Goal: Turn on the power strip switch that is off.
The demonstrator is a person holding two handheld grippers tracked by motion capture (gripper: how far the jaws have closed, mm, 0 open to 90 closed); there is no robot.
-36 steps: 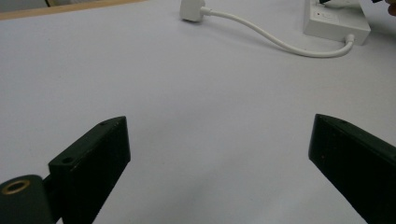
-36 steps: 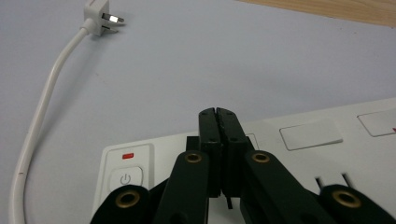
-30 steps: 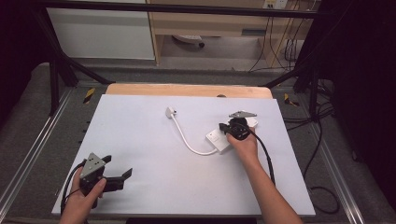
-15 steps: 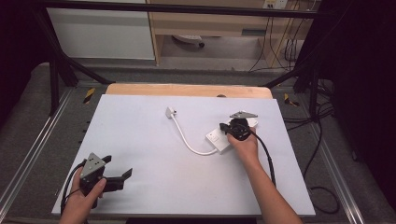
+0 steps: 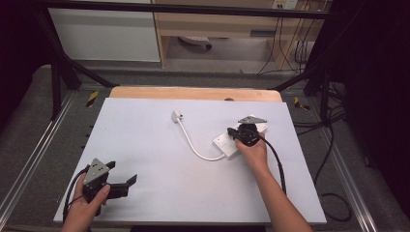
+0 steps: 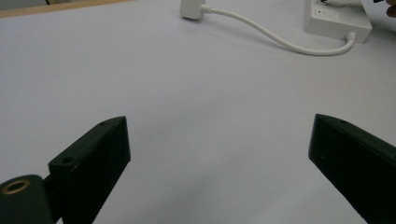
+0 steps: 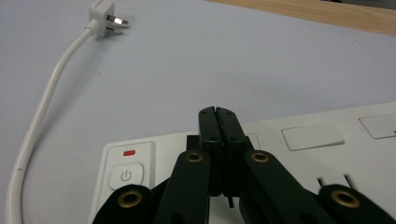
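Observation:
A white power strip (image 5: 226,144) lies on the right half of the white table (image 5: 145,145); its white cable (image 5: 193,145) curves left to a plug (image 5: 177,116). My right gripper (image 5: 237,132) is over the strip, shut, with nothing between its jaws. In the right gripper view the closed tips (image 7: 218,114) sit just above the strip's top (image 7: 308,135), right of the power button (image 7: 125,176); whether they touch it I cannot tell. My left gripper (image 5: 121,174) rests at the near left, open and empty (image 6: 219,154), pointing toward the cable (image 6: 275,39).
A wooden board edge (image 5: 193,93) runs along the table's far side. Metal frame rails (image 5: 29,159) flank the table, and black cables (image 5: 329,145) hang off to the right. The right gripper's cable (image 5: 276,164) trails along the forearm.

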